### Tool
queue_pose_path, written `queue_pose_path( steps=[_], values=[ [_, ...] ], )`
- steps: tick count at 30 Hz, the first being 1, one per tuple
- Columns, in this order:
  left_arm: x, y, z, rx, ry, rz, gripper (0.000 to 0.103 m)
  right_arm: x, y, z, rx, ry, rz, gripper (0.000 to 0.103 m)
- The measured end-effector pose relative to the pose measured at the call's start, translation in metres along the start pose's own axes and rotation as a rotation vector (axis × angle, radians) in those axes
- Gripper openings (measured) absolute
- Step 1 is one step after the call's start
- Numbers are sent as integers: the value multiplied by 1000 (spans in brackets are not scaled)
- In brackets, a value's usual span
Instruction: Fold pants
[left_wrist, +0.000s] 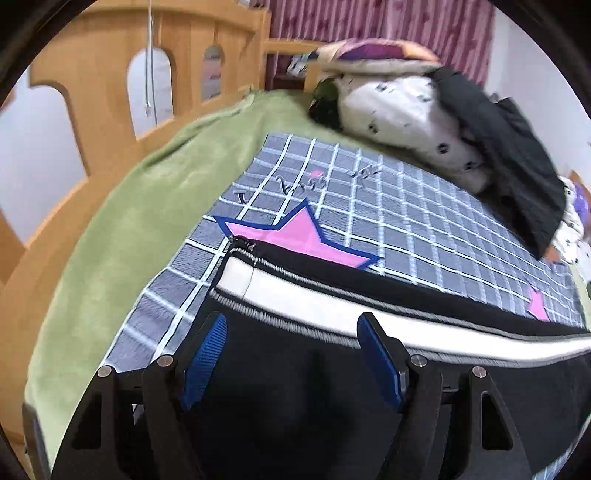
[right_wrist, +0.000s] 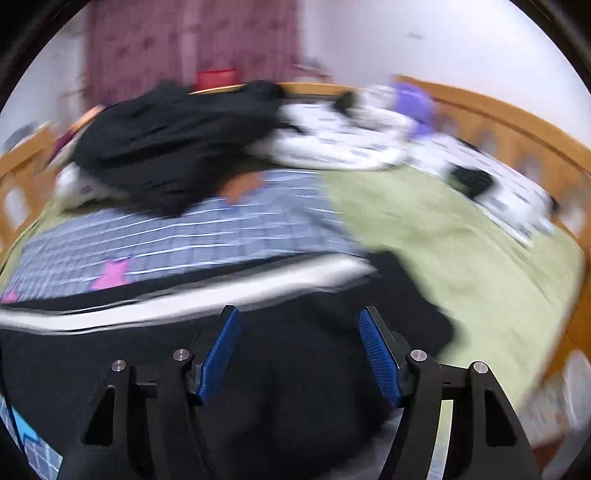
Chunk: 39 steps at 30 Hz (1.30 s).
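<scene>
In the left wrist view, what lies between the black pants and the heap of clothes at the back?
A bare stretch of the grey checked blanket with a pink star, between the pants and the heap.

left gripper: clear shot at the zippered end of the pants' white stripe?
Probably yes. The left gripper stands open over the black pants, and the zippered end of the white stripe lies just ahead on the checked blanket, with nothing lying between them.

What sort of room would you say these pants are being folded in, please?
Most likely a bedroom: the black pants with a white side stripe lie on a bed with a wooden slatted frame, spread with a green fleece blanket, before pink patterned curtains.
</scene>
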<state>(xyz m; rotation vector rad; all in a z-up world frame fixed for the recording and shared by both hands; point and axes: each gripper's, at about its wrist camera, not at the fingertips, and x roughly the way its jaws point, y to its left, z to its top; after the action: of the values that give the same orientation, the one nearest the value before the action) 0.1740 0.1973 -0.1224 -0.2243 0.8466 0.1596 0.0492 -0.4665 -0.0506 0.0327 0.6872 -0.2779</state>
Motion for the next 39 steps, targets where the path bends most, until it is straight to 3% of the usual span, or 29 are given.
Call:
queue_pose_path(
  steps=[3,6,9,15,16,17,18,19,20,21,24,27,31,33,35,37,39],
  values=[
    [23,7,11,-44,5,9,71,34,68,13,-95,35,139,66],
    [45,14,19,-56,39,55,68,71,129,19,-210,81,231,66],
    [50,21,20,-65,29,42,63,89,177,19,-326,93,302,64],
    [53,27,19,-49,25,18,56,130,217,17,-453,164,342,64],
    [54,28,20,-50,28,22,51,141,220,14,-470,218,352,59],
    [54,29,20,-47,30,31,48,147,222,11,-482,252,360,44],
    [54,29,20,-38,34,45,38,151,224,6,-503,283,376,36],
    [53,30,20,-24,37,68,24,150,225,4,-513,264,379,12],
    [51,30,18,-5,36,71,23,143,226,3,-531,224,355,5],
    [45,30,16,5,14,74,8,135,226,2,-541,197,348,4],
    [24,34,15,11,-70,51,9,105,214,7,-459,65,358,4],
    [20,36,25,-3,-98,38,9,91,210,17,-420,2,362,3],
    [51,47,31,-84,-42,41,9,124,222,19,-422,42,323,3],
    [70,48,26,-91,14,57,12,151,227,10,-414,123,310,5],
    [69,42,24,-56,3,104,19,157,228,7,-399,131,287,10],
    [56,38,26,-39,-9,151,38,145,223,14,-394,116,272,19],
    [39,34,26,-42,-65,127,50,126,208,20,-361,61,264,23]
  ],
)
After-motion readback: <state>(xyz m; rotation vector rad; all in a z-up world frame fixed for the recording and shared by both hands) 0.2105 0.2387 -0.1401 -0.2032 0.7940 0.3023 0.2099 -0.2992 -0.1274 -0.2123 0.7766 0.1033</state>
